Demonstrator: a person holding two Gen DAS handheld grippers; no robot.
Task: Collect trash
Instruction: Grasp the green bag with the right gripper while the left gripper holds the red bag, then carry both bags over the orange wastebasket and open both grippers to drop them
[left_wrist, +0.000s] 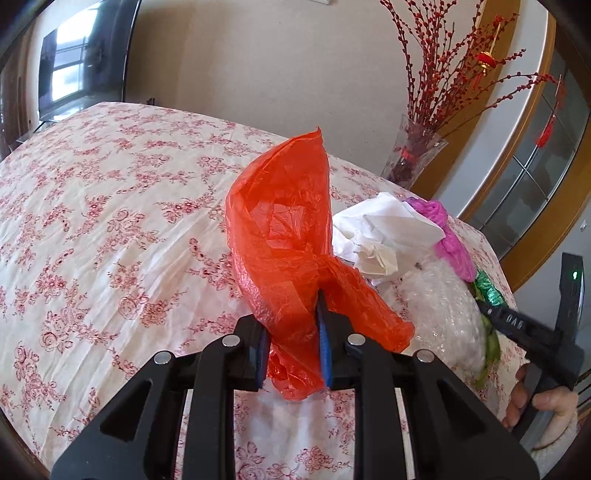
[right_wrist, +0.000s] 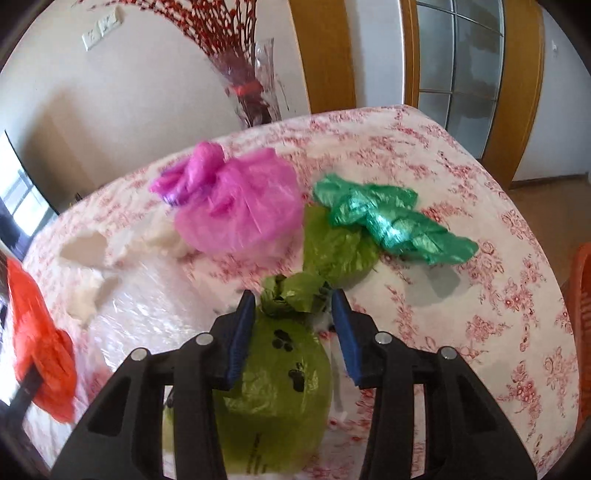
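- Left gripper clamped on the bunched neck of a red plastic bag; blue pads pinch the film, rest of the bag balloons upright above the jaws, a loose tail drooping to the right.
- Red plastic bag held over the floral tablecloth, left of the trash pile.
- Trash pile at the right side of the table, left wrist view: crumpled white paper, just behind it a pink bag, in front of it clear bubble wrap, a shiny green bag at the far edge.
- Right gripper straddling the knotted top of a lime green bag with black paw prints; left pad looks against the bag's side, right pad stands clear with a gap, so not clamped.
- Lime green bag sits on the tablecloth right under the right gripper, knot poking up between the fingers.
- Right wrist view: pink bag beyond it to the left, shiny green bag to the right, a second lime-green piece between them and touching both; view motion-blurred.
- Person's hand on the right gripper's handle, low right in the left wrist view.
- Glass vase with red berry branches at the table's far edge, by the wall.
- Orange basket edge at the right margin, off the table.
- Dark screen on the wall, far left.
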